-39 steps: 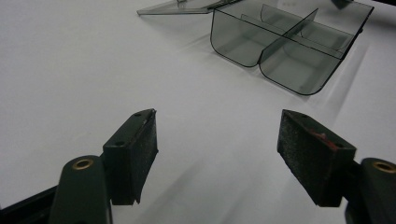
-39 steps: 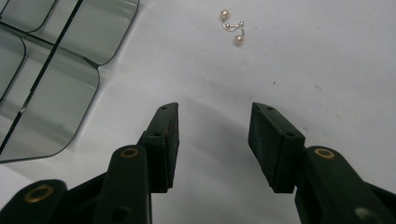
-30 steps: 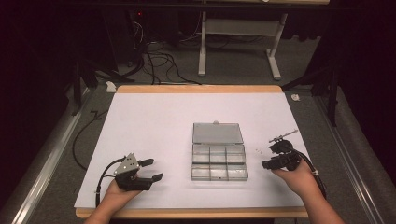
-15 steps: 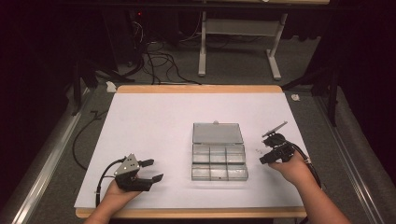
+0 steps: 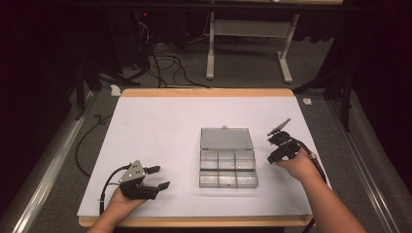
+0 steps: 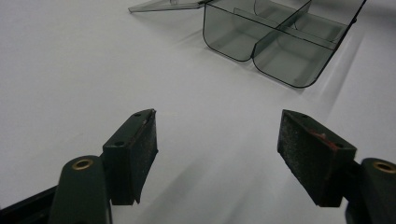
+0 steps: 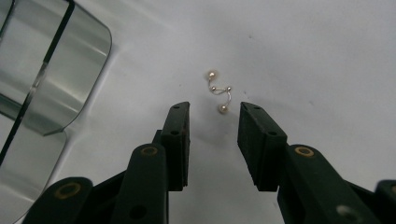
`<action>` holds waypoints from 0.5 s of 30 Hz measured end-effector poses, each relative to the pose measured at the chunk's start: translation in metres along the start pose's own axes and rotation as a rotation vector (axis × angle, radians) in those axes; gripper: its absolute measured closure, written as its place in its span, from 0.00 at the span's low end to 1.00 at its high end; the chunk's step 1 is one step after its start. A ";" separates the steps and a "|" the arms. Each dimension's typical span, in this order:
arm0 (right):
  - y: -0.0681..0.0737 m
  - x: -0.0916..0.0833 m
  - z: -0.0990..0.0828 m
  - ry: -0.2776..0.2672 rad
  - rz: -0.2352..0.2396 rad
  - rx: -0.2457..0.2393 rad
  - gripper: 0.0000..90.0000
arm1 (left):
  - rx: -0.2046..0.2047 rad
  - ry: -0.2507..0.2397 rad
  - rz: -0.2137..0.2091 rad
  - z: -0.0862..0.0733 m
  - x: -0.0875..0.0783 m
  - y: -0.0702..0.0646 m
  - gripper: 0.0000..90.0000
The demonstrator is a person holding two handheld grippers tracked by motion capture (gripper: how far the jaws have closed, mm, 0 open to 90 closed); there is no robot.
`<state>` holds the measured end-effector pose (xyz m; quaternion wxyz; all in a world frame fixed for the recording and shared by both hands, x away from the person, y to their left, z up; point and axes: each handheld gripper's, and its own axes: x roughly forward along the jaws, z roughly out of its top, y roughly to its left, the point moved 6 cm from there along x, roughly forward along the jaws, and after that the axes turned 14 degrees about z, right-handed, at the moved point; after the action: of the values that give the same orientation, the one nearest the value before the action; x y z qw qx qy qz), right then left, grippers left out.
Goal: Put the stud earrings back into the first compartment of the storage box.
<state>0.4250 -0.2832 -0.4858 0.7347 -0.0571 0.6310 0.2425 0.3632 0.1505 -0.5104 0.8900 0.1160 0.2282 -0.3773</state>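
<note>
Right tongs (image 7: 209,119) have slid in toward the box (image 5: 227,156) and narrowed, not yet gripping the earring (image 7: 218,90) lying on the table just ahead; left tongs (image 5: 154,177) idle, wide open.

Compartment box (image 7: 42,79) cut off at the frame's left edge.

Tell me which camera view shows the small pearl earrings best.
The right gripper view. There the pearl earrings lie sharp on the white table, just past the tips of the right gripper, beside the clear box. From the high view they are too small to make out. The left gripper view looks toward the box instead.
</note>
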 end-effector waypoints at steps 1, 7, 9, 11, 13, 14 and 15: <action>-0.001 0.000 0.001 0.002 -0.001 0.004 0.73 | -0.001 0.000 -0.001 0.000 0.000 0.000 0.32; -0.005 0.004 0.008 0.029 0.020 0.018 0.76 | 0.002 -0.001 -0.002 0.000 0.000 0.000 0.32; -0.007 0.006 0.010 0.049 0.020 0.021 0.79 | -0.001 0.000 -0.005 0.000 0.000 0.000 0.32; -0.008 0.006 0.011 0.054 0.019 0.023 0.80 | -0.001 -0.001 -0.006 0.000 0.000 0.000 0.32; -0.010 0.007 0.012 0.062 0.018 0.032 0.82 | 0.001 -0.001 -0.005 0.000 0.000 0.000 0.32; -0.011 0.008 0.013 0.064 0.022 0.036 0.83 | 0.001 -0.001 -0.005 0.000 0.000 0.000 0.32; -0.012 0.009 0.013 0.067 0.024 0.036 0.83 | 0.000 -0.001 -0.005 0.000 0.000 0.000 0.32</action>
<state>0.4428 -0.2858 -0.4940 0.7113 -0.0443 0.6600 0.2376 0.3630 0.1505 -0.5103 0.8891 0.1152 0.2281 -0.3796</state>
